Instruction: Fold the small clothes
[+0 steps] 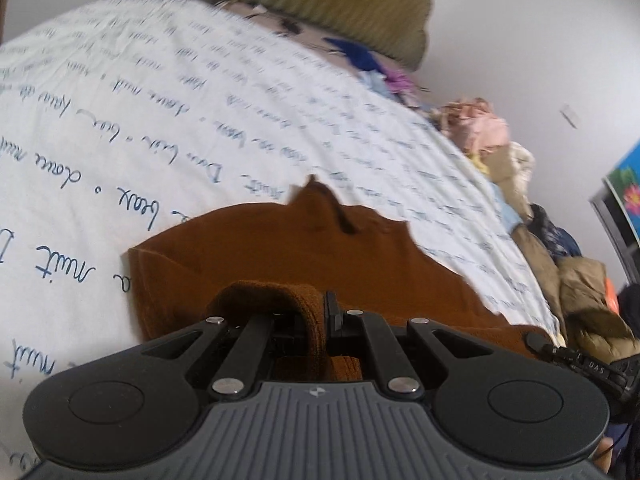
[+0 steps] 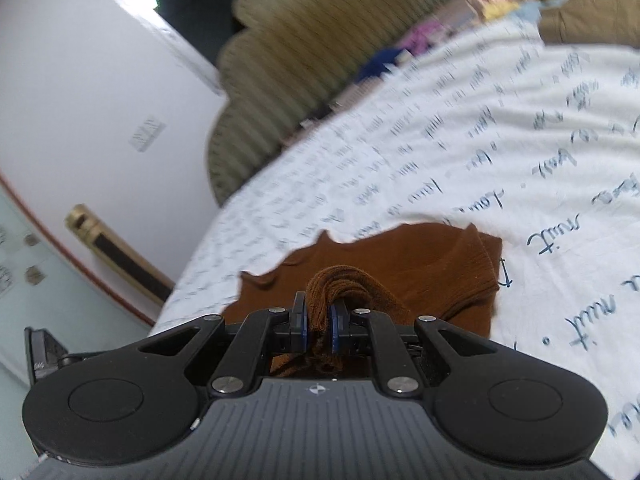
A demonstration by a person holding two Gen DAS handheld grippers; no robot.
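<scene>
— Brown knit garment (image 1: 304,248) is pinched at one edge by the left claw (image 1: 320,320) and at another by the right claw (image 2: 320,316), both clamped shut on it above the bed sheet (image 1: 160,100).

— Could the fold be spoiled?

— Yes — bunched fabric may be dragged askew if the edges are laid unevenly.

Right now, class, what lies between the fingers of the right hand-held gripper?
A bunched fold of the brown garment sits pinched inside the right hand-held gripper, as the right wrist view shows; the rest trails onto the white script-printed sheet.
</scene>
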